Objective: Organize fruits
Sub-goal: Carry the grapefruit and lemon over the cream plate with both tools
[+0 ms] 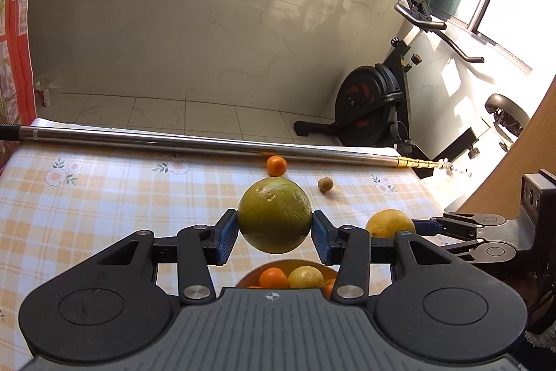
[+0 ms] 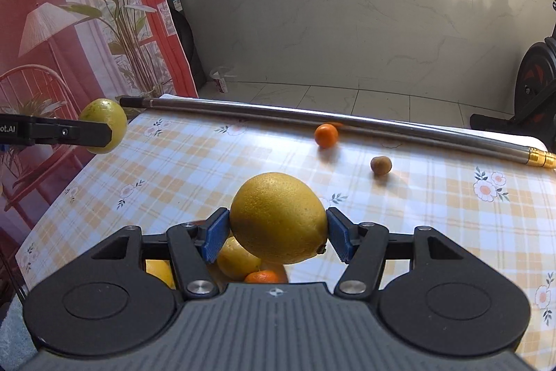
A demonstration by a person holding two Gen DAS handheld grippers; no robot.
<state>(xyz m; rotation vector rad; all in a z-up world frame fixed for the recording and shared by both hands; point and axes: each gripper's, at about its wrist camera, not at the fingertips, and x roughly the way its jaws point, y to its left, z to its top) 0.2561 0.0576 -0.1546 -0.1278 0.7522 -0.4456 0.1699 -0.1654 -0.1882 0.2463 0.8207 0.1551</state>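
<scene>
Green citrus point(image 1: 274, 214) clamped in our left gripper point(image 1: 275, 233), yellow lemon point(image 2: 278, 218) in the right gripper point(image 2: 276, 232); both are mid-carry, and next we lower each into the bowl point(image 1: 248, 279) beneath the jaws

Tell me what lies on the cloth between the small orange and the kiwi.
Nothing: between the small orange and the kiwi only bare checked cloth shows, plainest in the right wrist view.
</scene>
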